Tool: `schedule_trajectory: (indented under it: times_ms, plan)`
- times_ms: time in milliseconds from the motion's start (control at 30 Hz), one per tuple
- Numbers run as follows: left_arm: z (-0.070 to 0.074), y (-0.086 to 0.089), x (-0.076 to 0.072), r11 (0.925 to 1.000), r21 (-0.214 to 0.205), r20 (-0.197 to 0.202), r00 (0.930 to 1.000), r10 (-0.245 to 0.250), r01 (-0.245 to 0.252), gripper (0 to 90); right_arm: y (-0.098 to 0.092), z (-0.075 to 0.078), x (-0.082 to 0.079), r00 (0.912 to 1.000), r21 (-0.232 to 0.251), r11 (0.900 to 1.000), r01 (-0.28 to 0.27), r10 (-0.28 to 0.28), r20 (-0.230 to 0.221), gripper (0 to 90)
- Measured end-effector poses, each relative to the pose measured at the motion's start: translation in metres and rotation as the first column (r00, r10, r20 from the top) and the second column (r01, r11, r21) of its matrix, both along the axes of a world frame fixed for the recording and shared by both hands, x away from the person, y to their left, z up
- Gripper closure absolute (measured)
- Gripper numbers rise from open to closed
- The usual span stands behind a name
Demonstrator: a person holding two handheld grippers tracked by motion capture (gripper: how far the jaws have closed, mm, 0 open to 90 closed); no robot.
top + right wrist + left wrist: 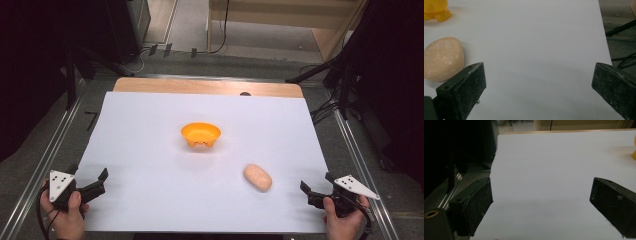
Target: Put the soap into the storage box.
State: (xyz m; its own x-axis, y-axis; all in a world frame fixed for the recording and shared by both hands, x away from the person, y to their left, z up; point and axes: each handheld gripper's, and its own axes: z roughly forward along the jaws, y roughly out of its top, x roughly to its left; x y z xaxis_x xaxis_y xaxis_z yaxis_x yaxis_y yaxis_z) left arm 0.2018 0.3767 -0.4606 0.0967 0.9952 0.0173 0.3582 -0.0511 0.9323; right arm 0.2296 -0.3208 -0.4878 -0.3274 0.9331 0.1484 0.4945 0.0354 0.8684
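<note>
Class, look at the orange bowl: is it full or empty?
Empty. The high view shows the orange bowl upright with a bare inside; the bread roll lies apart on the white sheet.

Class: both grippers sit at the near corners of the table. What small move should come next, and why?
Probably the right gripper swings left toward the bread roll: its jaws stand open and empty, the roll lies closest to it, untouched, and the orange bowl sits farther off.

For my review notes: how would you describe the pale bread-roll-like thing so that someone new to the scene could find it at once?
Start from the white sheet that covers the table. Near its middle stands an orange bowl; the bread roll lies nearer the person and to the right of it, close to the right gripper. It is a pale tan, speckled oval lying flat, not a bright open bowl.
</note>
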Motion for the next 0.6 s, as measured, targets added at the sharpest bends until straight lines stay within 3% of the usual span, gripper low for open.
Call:
schedule_trajectory:
  times_ms: [167, 367, 433, 600]
  plan:
    - [-0.0001, 0.0000, -0.0002, 1.0000, 0.001, 0.001, 1.0000, -0.002, 0.002, 6.5, 0.0018, -0.0002, 0.0003, 1.0000, -0.020, 0.9998, -0.004, 0.004, 0.001, 0.0]
    - [0.0001, 0.0041, 0.0005, 0.9991, -0.041, -0.008, 1.0000, -0.003, 0.003, 7.0, 0.0053, 0.0003, 0.0001, 1.0000, -0.054, 0.9985, 0.006, -0.006, 0.001, 4.8]
    - [0.0001, 0.0042, 0.0016, 0.9993, -0.038, -0.016, 0.9999, -0.006, 0.006, 7.1, 0.0070, 0.0004, 0.0002, 0.9997, -0.071, 0.9973, 0.022, -0.023, -0.001, 4.8]
    - [0.0001, 0.0028, 0.0016, 0.9996, -0.025, -0.021, 0.9997, -0.009, 0.009, 7.1, 0.0094, -0.0002, 0.0003, 1.0000, -0.094, 0.9955, -0.003, 0.003, -0.003, 4.8]
